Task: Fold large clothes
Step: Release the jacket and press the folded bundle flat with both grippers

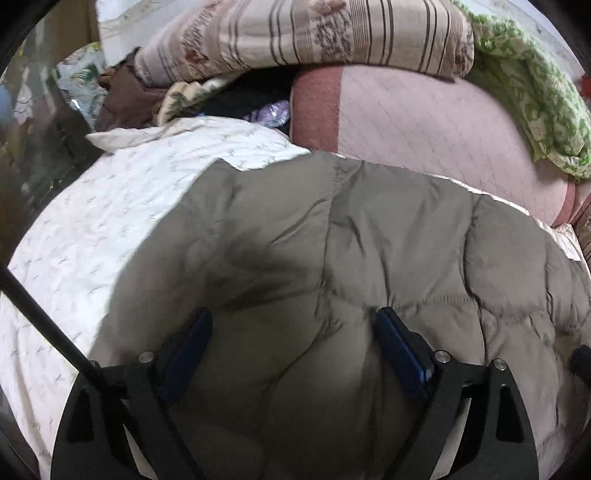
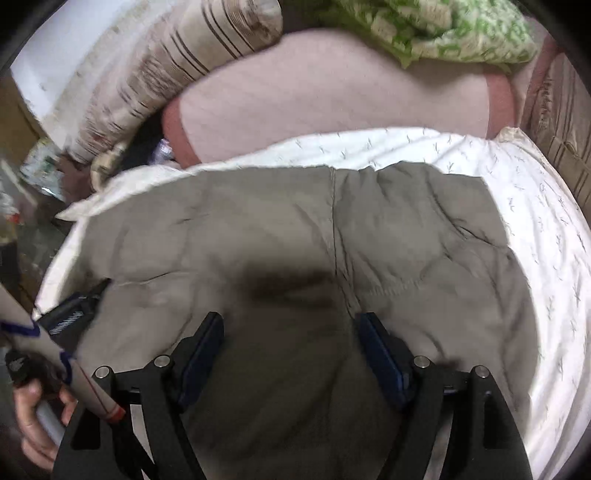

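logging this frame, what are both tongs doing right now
Left tongs: open, over the grey padded jacket, gripping nothing.
Right tongs: open, over the same jacket, gripping nothing.

Left gripper (image 1: 293, 321): jaws spread wide, nothing between them, fingers pointing toward 12 o'clock. Right gripper (image 2: 290, 326): same pose. Left hand (image 2: 35, 424) wraps a handle at 8 o'clock.

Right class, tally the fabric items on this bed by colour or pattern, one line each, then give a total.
Grey-green quilted jacket: 1
White printed sheet: 1
Pink quilt: 1
Striped beige bedding: 1
Green-and-white floral cloth: 1
Total: 5, not counting the blurred, partly hidden clutter at the far left.
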A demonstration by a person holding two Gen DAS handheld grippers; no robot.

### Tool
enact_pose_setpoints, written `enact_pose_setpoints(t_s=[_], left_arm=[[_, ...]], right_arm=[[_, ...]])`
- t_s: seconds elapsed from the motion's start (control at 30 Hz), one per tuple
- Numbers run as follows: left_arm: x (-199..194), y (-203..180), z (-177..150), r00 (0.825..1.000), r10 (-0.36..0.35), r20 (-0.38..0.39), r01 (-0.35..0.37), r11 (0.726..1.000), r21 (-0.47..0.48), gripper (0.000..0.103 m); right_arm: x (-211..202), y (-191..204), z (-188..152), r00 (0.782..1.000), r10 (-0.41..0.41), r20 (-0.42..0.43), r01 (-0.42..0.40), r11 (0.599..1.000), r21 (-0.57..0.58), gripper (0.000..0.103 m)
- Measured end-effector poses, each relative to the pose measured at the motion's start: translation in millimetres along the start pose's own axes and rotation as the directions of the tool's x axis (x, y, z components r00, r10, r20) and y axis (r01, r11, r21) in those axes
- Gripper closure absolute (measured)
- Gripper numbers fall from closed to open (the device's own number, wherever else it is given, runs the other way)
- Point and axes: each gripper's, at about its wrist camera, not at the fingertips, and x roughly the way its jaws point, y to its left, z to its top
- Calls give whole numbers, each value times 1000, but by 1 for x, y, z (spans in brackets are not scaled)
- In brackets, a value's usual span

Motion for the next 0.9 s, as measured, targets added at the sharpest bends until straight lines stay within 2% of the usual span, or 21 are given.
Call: enact_pose_setpoints(t_s=[0.1,0.17,0.2,0.27,0.3,0.33,0.4,0.5,0.67,0.77,0.9], left_arm=[[-15,4,-8,1000,5,14,-5,1000,4,13],[-22,6,-15,1000,0,15,0,1000,9,13],[-23,6,-17,1000,-4,12,4,1000,12,13],[-20,10,-19,1000,-13,-18,13,1000,8,13],[-16,13,-19,999,-31,-35,31,999,-10,13],[-11,16,-17,998,-49,-47,48,999,-26,11],[2,16,-15,999,-26,-47,26,1000,-4,3],[9,15,-12,998,-29,-51,29,1000,-1,2],[-16,26,-29,1000,-24,-1,24,999,-45,2],[-40,24,-51,998,11,54,-11,1000,-7,2],[-67,21,-84,997,47,69,-50,998,45,2]], right_arm=[[-17,-13,-9,999,23,37,-25,998,59,22],[-23,-21,-13,998,-22,53,18,997,78,21],[-22,-24,-14,996,-71,59,66,994,82,21],[-14,-28,-15,990,-136,34,133,988,84,21],[-4,-30,-15,990,-142,1,141,987,79,21],[4,-30,-15,988,-151,-25,152,986,66,20],[20,-36,-10,983,-174,-51,177,982,61,16],[32,-48,-4,988,-140,-65,147,983,110,13],[-10,-32,-26,989,-143,19,141,985,97,13],[-29,-22,-46,991,-127,50,122,988,95,13],[-49,-7,-87,990,-135,50,131,989,66,13]])
